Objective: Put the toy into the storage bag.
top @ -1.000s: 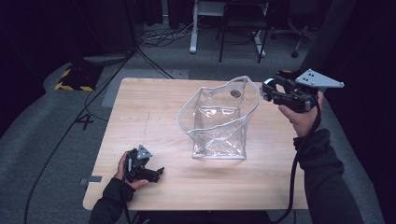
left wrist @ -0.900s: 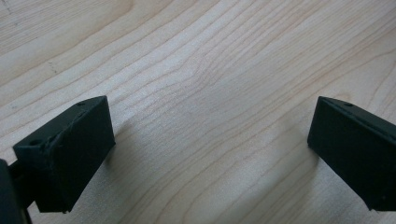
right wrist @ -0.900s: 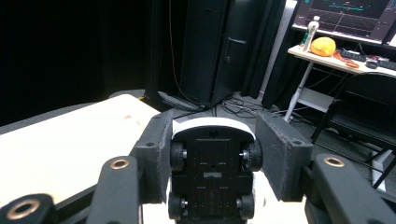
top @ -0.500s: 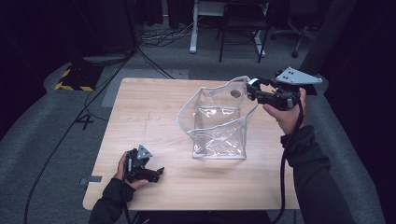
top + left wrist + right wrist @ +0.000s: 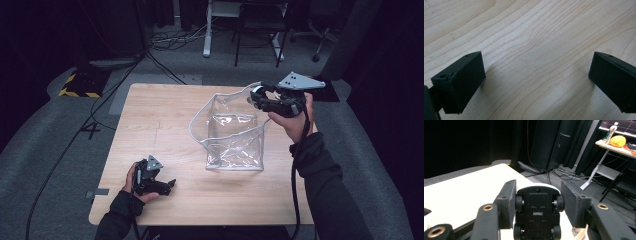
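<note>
the right claw (image 5: 256, 95) pinches a toy car (image 5: 537, 213) above the clear bag's (image 5: 234, 142) rim near the worktop's (image 5: 160, 120) far right corner, next lowering and releasing it inside, while the left claw (image 5: 167, 185) rests spread.

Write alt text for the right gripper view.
The right gripper holds a small toy car between its two black jaws, underside and four wheels toward the camera. Beyond lie the pale table, dark curtains, floor cables and a desk with an orange object.
</note>
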A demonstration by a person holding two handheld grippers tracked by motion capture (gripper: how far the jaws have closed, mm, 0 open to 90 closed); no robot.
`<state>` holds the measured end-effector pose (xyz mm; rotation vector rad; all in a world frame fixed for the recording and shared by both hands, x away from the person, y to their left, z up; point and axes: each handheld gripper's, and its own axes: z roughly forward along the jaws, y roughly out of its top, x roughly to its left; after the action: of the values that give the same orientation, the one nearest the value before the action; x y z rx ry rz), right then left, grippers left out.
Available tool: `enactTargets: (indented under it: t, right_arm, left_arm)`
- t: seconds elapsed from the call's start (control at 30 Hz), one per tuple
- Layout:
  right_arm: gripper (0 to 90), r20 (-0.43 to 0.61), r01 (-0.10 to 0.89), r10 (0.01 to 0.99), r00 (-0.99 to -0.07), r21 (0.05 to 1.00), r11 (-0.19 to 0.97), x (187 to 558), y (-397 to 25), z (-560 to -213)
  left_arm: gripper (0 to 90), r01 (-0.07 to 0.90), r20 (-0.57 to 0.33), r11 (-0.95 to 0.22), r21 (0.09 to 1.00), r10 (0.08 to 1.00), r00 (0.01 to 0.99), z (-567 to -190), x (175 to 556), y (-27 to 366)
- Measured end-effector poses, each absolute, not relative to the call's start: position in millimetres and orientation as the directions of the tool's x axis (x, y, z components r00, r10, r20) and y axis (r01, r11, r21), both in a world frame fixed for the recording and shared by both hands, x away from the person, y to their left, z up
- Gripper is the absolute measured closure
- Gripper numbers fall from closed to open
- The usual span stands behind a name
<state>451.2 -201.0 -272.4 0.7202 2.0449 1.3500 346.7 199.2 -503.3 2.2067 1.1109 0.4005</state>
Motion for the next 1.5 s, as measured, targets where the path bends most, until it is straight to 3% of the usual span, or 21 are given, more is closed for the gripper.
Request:
enactTargets:
  t: [1.5]
  right_arm:
    - [48.4, -0.115, 0.300, 0.659, -0.743, 0.824, 0.481, 478.1, -191.7, -316.9]
  left_arm:
    - [0.7, 0.610, -0.011, -0.447, 0.654, 0.801, 0.598, -503.4, 346.7, 199.2]
